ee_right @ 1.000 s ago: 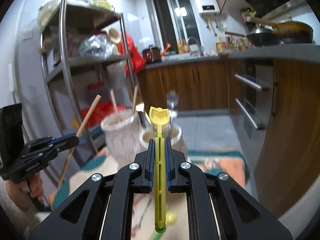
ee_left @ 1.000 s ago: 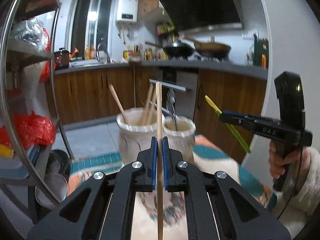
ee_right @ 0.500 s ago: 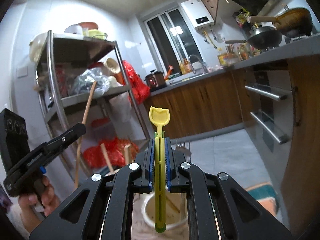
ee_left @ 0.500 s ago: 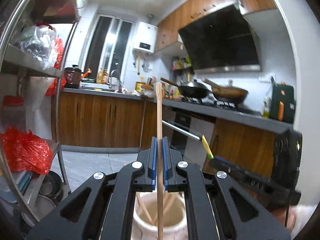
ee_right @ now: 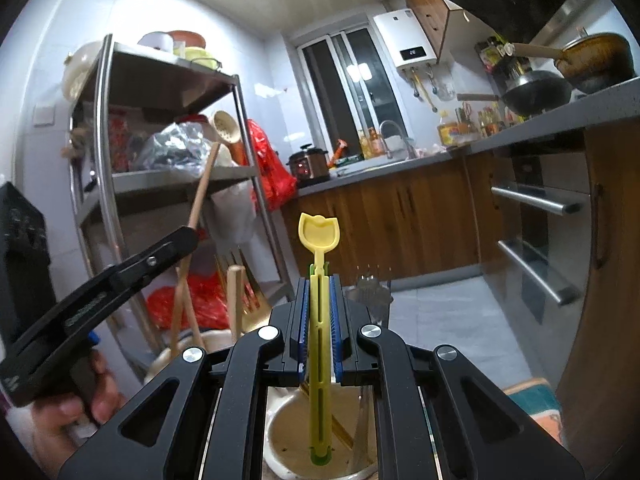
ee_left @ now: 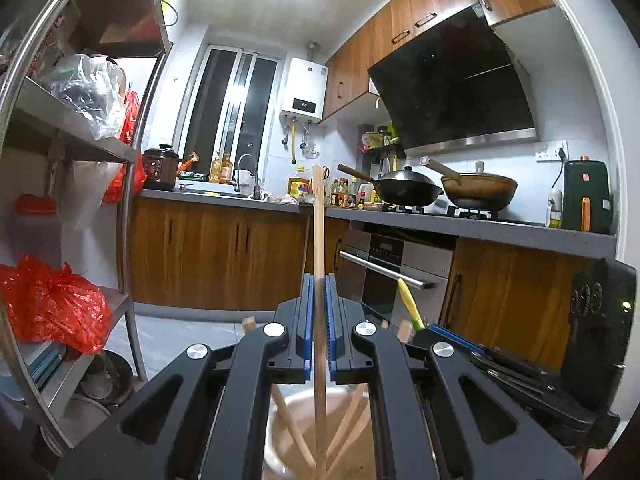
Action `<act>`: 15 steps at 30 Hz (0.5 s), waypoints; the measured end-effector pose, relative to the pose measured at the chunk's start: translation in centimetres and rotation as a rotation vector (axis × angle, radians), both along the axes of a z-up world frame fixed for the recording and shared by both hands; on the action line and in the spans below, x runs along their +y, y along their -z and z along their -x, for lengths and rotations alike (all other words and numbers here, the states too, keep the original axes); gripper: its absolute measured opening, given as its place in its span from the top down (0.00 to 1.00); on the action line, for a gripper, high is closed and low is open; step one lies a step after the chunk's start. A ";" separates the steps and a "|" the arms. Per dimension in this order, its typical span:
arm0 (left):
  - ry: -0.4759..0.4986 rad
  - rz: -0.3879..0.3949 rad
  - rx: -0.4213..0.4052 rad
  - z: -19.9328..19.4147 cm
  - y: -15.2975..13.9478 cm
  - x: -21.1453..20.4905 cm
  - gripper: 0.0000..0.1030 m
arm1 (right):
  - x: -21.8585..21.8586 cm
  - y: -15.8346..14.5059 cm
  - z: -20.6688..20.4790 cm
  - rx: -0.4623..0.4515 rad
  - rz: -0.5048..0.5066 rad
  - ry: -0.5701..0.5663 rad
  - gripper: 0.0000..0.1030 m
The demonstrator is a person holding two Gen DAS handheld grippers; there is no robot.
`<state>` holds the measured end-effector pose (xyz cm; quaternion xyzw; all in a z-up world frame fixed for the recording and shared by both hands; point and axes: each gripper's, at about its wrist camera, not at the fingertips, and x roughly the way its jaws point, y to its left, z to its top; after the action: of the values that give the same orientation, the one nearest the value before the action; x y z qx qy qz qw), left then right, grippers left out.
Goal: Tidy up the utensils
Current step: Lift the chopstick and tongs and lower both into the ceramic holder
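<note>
Holding upright: left gripper (ee_left: 317, 320), jaws clamped on wooden chopstick (ee_left: 319, 248), its lower end inside cream holder (ee_left: 288, 436); right gripper (ee_right: 319, 320), jaws clamped on yellow spoon (ee_right: 319, 236) above second holder (ee_right: 280, 432). Woks (ee_left: 408, 190) at 1 o'clock.

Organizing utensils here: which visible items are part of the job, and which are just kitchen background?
Job items:
left gripper clamping wooden chopstick
right gripper clamping yellow spoon
utensil cups beneath

Background:
woks
metal shelf rack
red bag
water heater
</note>
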<state>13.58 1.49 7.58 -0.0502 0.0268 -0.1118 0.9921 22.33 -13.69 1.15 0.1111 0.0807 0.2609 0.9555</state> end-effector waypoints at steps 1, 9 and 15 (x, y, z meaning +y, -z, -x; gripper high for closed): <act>0.002 -0.002 0.002 0.3 0.2 0.1 0.95 | 0.1 0.1 0.0 -0.001 0.012 0.008 0.90; 0.029 -0.008 0.042 2.3 1.8 0.9 0.95 | 0.6 0.6 1.4 -0.002 0.119 0.054 0.90; 0.047 -0.019 0.090 3.2 2.3 1.5 0.95 | 0.7 1.2 2.8 0.008 0.175 0.045 0.90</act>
<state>10.41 2.95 5.30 -0.0451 0.0737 -0.1325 0.9874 19.48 -13.01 -0.03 0.0300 0.1045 0.2307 0.9669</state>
